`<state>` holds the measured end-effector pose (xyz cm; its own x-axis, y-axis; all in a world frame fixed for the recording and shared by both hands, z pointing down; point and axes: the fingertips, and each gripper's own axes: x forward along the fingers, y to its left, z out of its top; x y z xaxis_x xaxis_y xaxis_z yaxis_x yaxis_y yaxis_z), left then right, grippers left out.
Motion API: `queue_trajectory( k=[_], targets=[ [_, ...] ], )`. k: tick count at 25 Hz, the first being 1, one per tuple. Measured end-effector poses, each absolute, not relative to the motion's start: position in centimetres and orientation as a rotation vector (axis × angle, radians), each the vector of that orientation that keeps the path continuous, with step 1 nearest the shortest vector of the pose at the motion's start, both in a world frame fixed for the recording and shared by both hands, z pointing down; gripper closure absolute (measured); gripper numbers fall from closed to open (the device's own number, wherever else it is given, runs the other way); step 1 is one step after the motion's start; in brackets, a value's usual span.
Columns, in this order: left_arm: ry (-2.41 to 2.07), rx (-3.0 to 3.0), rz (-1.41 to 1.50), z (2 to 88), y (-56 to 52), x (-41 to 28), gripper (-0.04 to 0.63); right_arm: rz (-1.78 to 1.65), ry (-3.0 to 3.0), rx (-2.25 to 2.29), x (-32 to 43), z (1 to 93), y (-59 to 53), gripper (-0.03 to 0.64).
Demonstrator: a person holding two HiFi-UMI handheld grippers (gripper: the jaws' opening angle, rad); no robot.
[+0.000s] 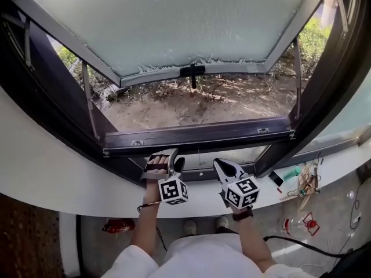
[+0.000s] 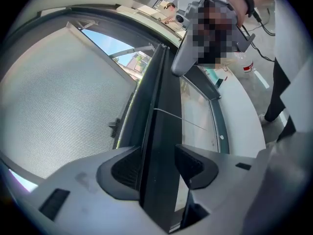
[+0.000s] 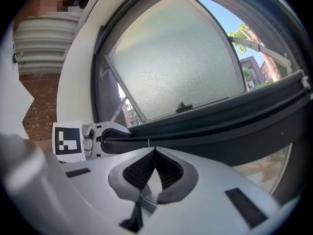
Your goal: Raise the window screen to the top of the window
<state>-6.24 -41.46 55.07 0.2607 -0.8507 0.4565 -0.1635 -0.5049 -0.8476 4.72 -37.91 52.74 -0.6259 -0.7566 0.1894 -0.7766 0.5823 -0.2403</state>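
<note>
The screen bar (image 2: 157, 102) lies low at the sill (image 1: 69, 172). The left hand-held gripper (image 2: 159, 153) is apart, astride the bar. The right hand-held gripper (image 3: 155, 153) is closed. The bar is probably rigid, light and smooth. Grip near mid-span and lift evenly.

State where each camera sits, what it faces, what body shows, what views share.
Head view: on the head, steeply down at the window's frosted pane; both forearms, left gripper, right gripper show.
Left gripper view: along its open jaws astride the dark bar; a wrist shows.
Right gripper view: past its shut jaws along the bar, toward the left gripper.
Shared: both gripper views show bar and pane.
</note>
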Motion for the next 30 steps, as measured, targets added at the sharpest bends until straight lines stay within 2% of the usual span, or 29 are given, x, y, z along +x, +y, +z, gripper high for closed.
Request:
queue_trajectory(
  k=[6, 10, 13, 15, 30],
  targets=[
    [0.969, -1.784, -1.277, 54.9, -41.9, -6.4, 0.405, 0.517, -2.703, 1.311, 4.4, 57.4, -39.1, 0.617],
    [0.974, -1.801, -1.288, 54.7, -41.9, -6.5, 0.437, 0.473, -2.683, 1.211, 3.0, 60.6, -39.2, 0.61],
    [0.983, -1.811, -1.276, 54.6, -42.0, -6.4, 0.442, 0.451, -2.709, 1.164, 1.8, 62.3, -39.5, 0.54],
    [0.991, -1.81, -1.279, 54.6, -42.1, -6.4, 0.442, 0.439, -2.742, 1.141, 0.8, 62.7, -39.8, 0.515],
    [1.0, -1.788, -1.294, 54.7, -42.0, -6.5, 0.442, 0.441, -2.688, 1.096, -2.8, 65.6, -41.9, 0.515]
  ],
)
